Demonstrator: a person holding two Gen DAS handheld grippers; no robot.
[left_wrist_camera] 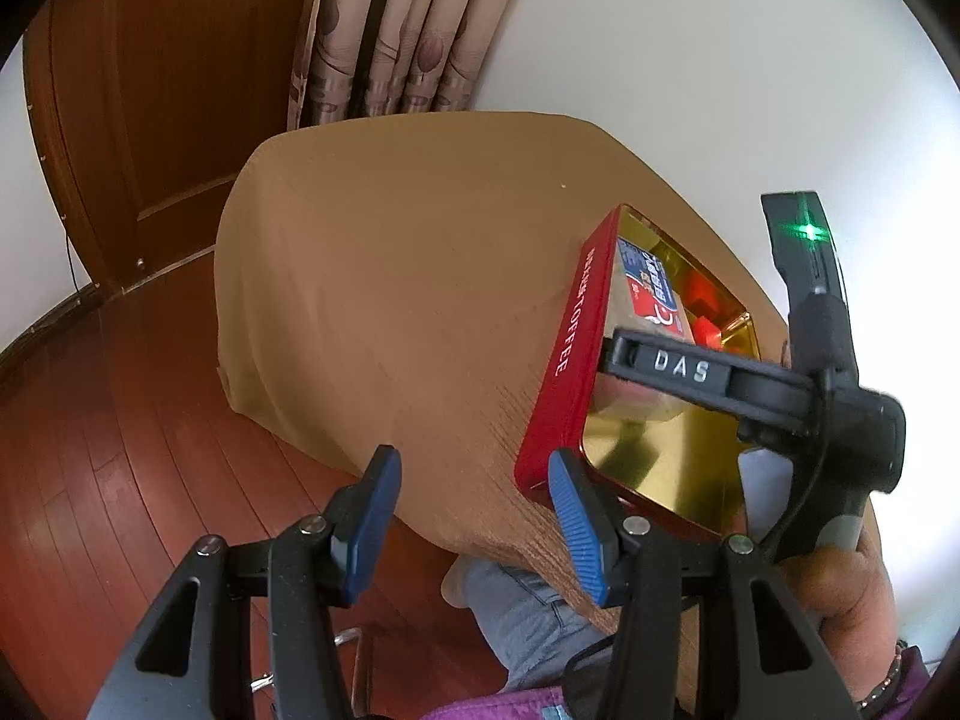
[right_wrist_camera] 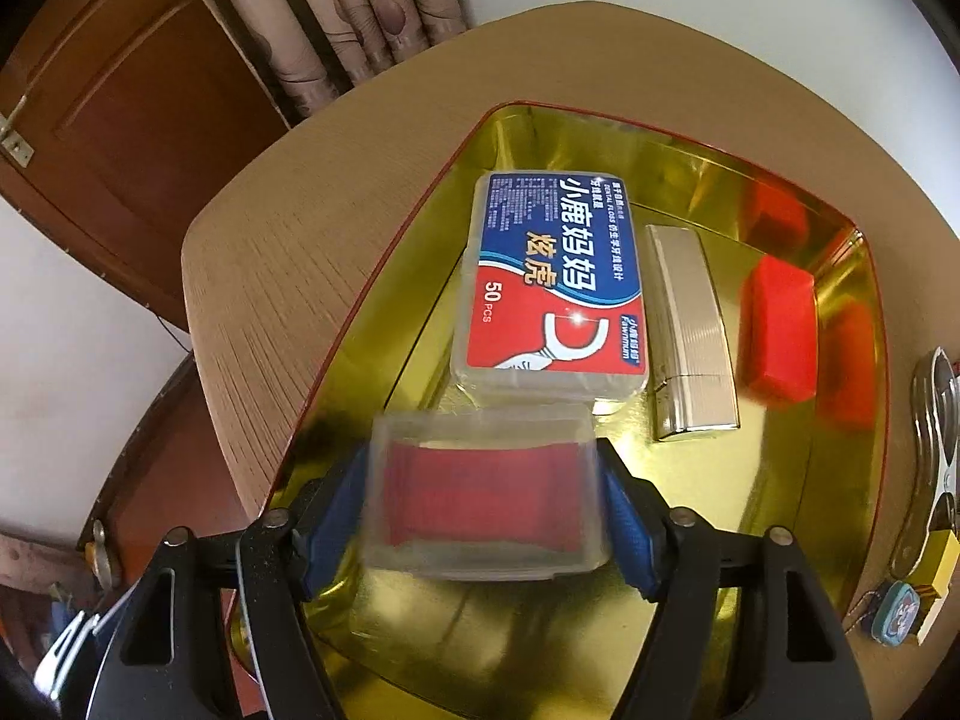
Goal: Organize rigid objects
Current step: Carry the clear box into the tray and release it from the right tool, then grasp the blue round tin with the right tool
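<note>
An open red tin (left_wrist_camera: 564, 360) with a golden inside (right_wrist_camera: 372, 360) lies on the table. In it are a blue-and-red floss box (right_wrist_camera: 552, 276), a silver ribbed case (right_wrist_camera: 690, 324) and a red block (right_wrist_camera: 780, 336). My right gripper (right_wrist_camera: 486, 510) hangs over the tin's near end. A small clear box with red contents (right_wrist_camera: 486, 492) sits blurred between its blue pads, which stand just off its sides, so the gripper is open. The left wrist view shows that gripper (left_wrist_camera: 618, 360) reaching into the tin. My left gripper (left_wrist_camera: 477, 480) is open and empty by the tin's near corner.
The tan-covered table (left_wrist_camera: 390, 300) ends close on the left above a wooden floor. A metal object (right_wrist_camera: 936, 420) and a small teal-and-yellow item (right_wrist_camera: 900, 606) lie right of the tin. A person's knee (left_wrist_camera: 528, 618) is below the table edge. Door and curtain stand behind.
</note>
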